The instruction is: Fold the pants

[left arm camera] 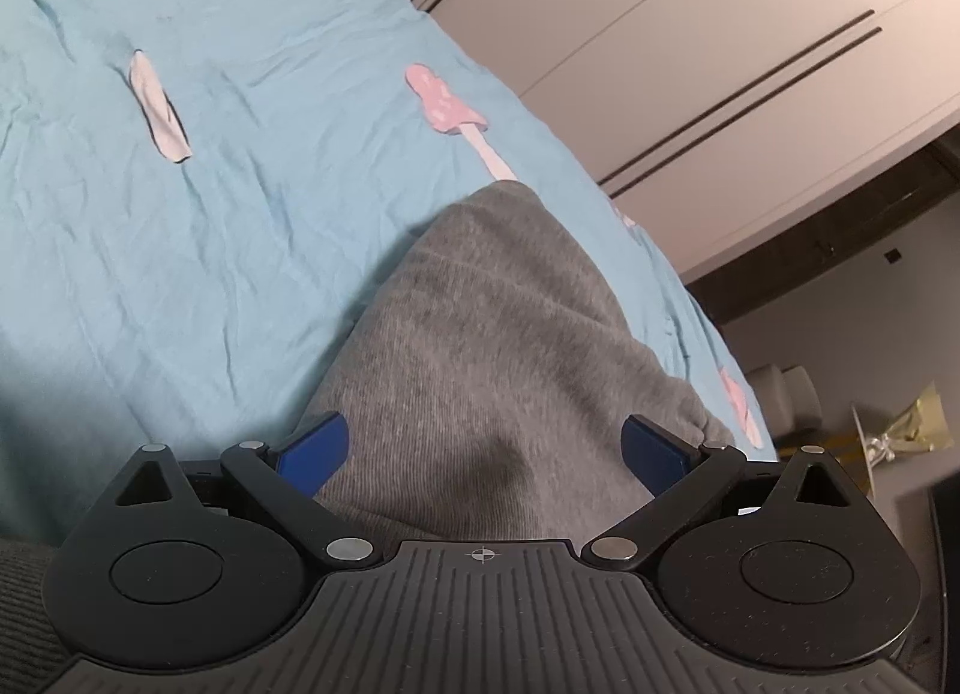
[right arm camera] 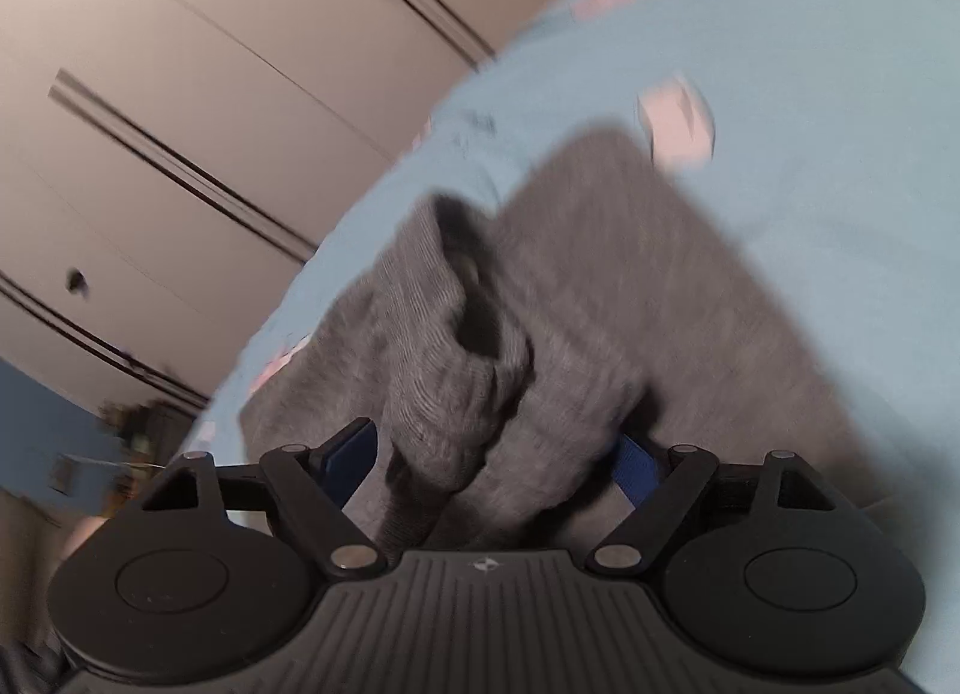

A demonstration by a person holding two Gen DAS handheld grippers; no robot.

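Pants, grey ribbed knit, lying lower centre of the left view on wrinkled blue mushroom-print bedsheet. Left gripper spread wide over flat cloth, pinching nothing. Right gripper fairly wide, a bunched fold between its pads; grip unclear through blur. Probably mid-fold: next, pinch an edge and carry it across.

bed: blue mushroom-print sheet | behind: pale wardrobe doors

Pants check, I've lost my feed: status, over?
Left gripper open over grey pants. Right gripper open, bunched fabric between its fingers, view blurred. Pants on blue sheet. Nothing in the way.
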